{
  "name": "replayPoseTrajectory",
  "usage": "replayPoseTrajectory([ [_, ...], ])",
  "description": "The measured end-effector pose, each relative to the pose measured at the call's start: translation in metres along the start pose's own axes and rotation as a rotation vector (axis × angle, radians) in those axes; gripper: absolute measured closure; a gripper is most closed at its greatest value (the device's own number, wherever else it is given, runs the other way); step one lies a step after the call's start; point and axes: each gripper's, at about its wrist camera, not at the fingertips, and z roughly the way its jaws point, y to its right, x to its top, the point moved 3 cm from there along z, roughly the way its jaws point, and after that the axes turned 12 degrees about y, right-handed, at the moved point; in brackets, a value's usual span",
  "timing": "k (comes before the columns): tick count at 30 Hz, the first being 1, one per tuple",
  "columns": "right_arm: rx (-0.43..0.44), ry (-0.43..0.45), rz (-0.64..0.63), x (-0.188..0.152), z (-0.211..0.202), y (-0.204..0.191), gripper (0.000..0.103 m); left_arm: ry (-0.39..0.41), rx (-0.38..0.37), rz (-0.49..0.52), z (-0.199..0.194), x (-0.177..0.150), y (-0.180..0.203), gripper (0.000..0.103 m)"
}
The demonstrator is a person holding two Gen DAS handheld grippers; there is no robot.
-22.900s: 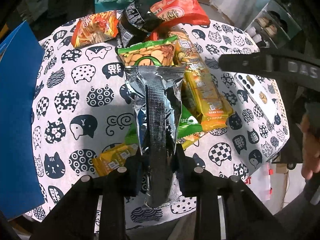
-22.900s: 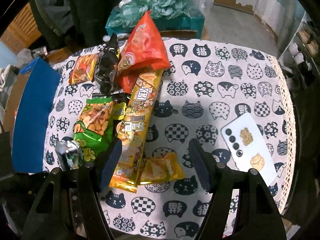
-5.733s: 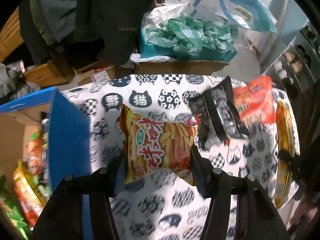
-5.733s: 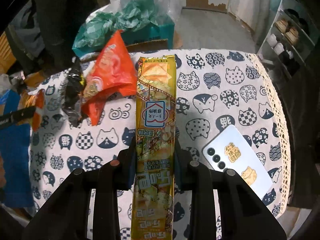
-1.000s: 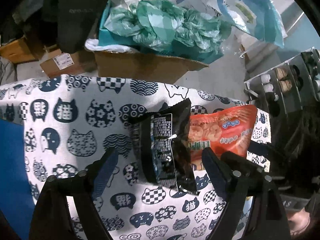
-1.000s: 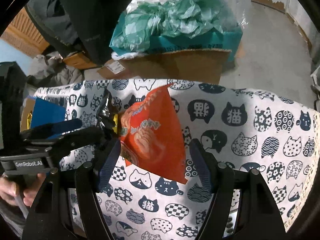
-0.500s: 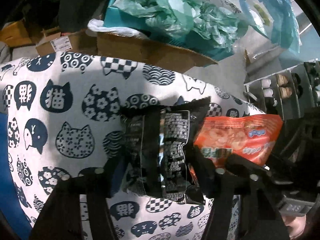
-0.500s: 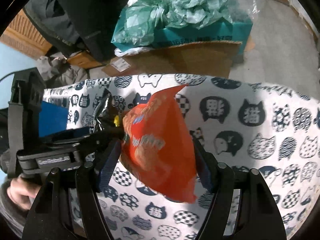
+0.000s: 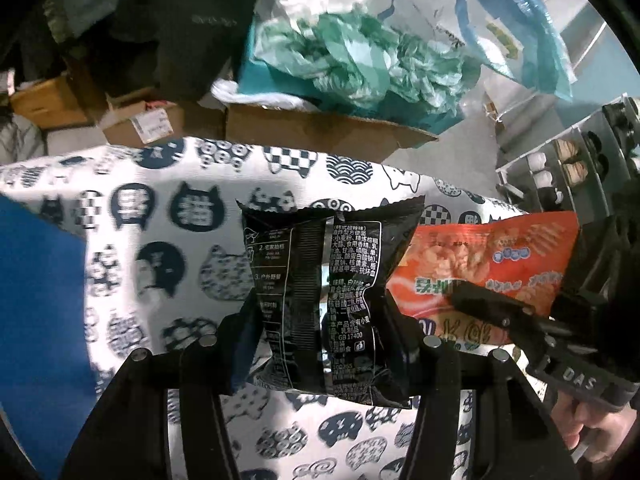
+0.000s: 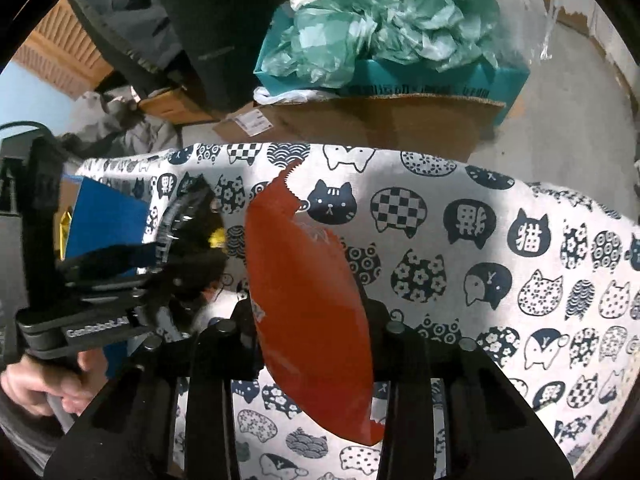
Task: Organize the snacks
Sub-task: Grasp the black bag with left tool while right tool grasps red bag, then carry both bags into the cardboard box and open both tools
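My left gripper (image 9: pixel 320 316) is shut on a black snack bag (image 9: pixel 332 280), held back side up just above the cat-print tablecloth (image 9: pixel 168 248). Right of it lies the red snack bag (image 9: pixel 488 264), with one black finger of the other gripper across it. In the right wrist view my right gripper (image 10: pixel 310 320) has its jaws closing on that red snack bag (image 10: pixel 304 280); both pads press its sides and it stands on edge. To its left there, the left gripper (image 10: pixel 172 264) carries the black bag (image 10: pixel 192 216).
A blue box (image 10: pixel 108 220) stands at the table's left edge, also the blue box (image 9: pixel 36 280) in the left view. Behind the table sit cardboard boxes and a teal box stuffed with green plastic (image 9: pixel 352 56). A shoe rack (image 9: pixel 568 160) is at the right. A hand (image 10: pixel 36 384) grips the left tool.
The left jaws went from wide open around the black bag to shut on it. The right jaws closed in on the red bag, which turned up onto its edge.
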Motion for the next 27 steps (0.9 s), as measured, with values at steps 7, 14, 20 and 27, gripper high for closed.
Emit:
replayPoseTrajectory([
  [7,-0.061,0.011,-0.044,-0.004,-0.011,-0.016,0.075,0.036,0.032,0.049,-0.046,-0.008,-0.009,0.047],
  [14,-0.061,0.066,-0.054,-0.003,-0.035,-0.04,0.075,0.083,0.056,0.09,-0.098,-0.016,-0.029,0.047],
  [20,-0.035,0.122,-0.083,-0.001,-0.061,-0.078,0.075,0.12,0.068,0.08,-0.137,-0.017,-0.053,0.047],
  [27,0.002,0.18,-0.113,0.008,-0.087,-0.121,0.075,0.178,0.111,0.065,-0.183,-0.017,-0.097,0.047],
])
